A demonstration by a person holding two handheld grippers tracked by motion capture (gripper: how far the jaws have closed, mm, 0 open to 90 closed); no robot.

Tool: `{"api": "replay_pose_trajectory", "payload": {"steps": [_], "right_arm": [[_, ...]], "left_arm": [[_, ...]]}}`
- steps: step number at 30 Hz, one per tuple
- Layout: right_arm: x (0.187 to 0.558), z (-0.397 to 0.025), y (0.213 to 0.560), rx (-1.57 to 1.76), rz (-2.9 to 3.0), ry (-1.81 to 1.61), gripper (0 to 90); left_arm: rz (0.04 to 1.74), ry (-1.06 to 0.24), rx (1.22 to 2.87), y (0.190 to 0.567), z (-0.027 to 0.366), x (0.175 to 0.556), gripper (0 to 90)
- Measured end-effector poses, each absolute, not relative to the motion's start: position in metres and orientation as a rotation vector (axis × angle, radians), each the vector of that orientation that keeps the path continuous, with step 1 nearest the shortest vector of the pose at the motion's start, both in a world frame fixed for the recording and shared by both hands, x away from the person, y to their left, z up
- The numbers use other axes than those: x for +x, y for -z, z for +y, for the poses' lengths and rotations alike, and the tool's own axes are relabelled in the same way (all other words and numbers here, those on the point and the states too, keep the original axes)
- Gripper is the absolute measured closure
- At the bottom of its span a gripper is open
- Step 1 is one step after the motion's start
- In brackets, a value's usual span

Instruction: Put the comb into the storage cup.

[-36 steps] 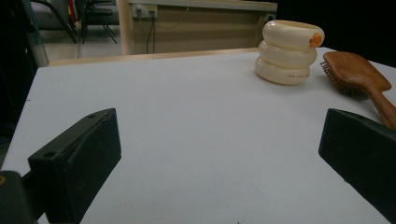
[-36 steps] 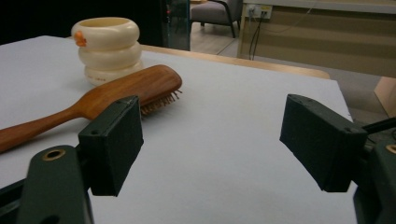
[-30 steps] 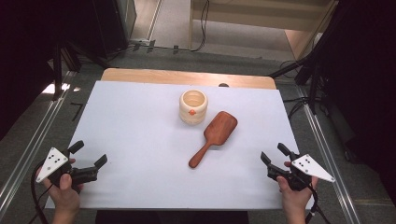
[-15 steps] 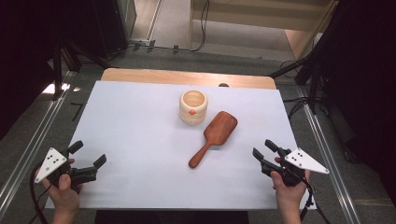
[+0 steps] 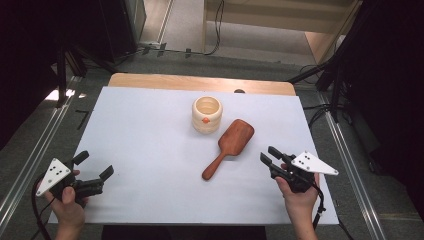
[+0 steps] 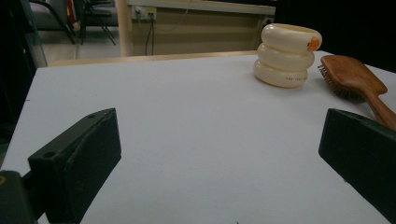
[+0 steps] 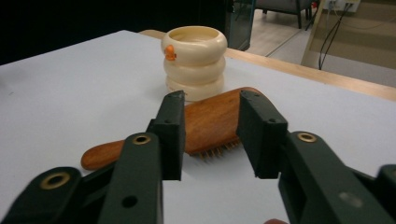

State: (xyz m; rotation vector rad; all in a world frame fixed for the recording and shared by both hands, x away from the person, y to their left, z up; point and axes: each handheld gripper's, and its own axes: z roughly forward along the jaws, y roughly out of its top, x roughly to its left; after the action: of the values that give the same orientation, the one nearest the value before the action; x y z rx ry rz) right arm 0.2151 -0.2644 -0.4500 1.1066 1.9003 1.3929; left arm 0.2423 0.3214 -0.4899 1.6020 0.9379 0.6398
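A reddish wooden hairbrush [image 5: 235, 137] lies bristles down on the white table cover, its handle pointing toward the near side. Just beyond its head stands a cream ringed cup [image 5: 206, 114] with a small orange knob. My right gripper [image 5: 267, 154] hovers to the right of the brush handle, open, jaws aimed at the brush [image 7: 210, 119] with the cup [image 7: 194, 60] behind it. Between its jaws [image 7: 212, 100] there is nothing. My left gripper [image 5: 95, 164] is at the near left corner, open wide [image 6: 219, 126], far from the cup [image 6: 287, 53] and brush [image 6: 355, 77].
The white cover [image 5: 150, 135] spans the table, with a strip of bare wood [image 5: 200, 82] at the far edge. Metal rails run along both sides of the table. Dark stands and cables sit on the floor beyond.
My right gripper has shifted left and slightly forward, closer to the hairbrush handle. The left gripper has barely moved.
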Motion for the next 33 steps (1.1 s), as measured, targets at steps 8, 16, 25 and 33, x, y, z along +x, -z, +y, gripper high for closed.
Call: {"api": "replay_pose_trajectory", "payload": {"steps": [8,16,25,33], "right_arm": [[0.227,-0.245,0.444,1.054,1.976,-1.384,73.9],[0.242,-0.221,0.443,1.036,2.095,-1.407,78.8],[0.252,-0.195,0.445,0.981,2.192,-1.372,84.3],[0.256,-0.174,0.450,0.912,2.306,-1.321,88.1]], "left_arm": [[0.940,-0.646,1.606,0.490,0.321,0.242,0.0],[0.946,-0.648,1.596,0.490,0.322,0.242,0.0],[0.950,-0.651,1.596,0.490,0.322,0.242,0.0],[0.954,-0.652,1.595,0.490,0.322,0.242,0.0]]}}
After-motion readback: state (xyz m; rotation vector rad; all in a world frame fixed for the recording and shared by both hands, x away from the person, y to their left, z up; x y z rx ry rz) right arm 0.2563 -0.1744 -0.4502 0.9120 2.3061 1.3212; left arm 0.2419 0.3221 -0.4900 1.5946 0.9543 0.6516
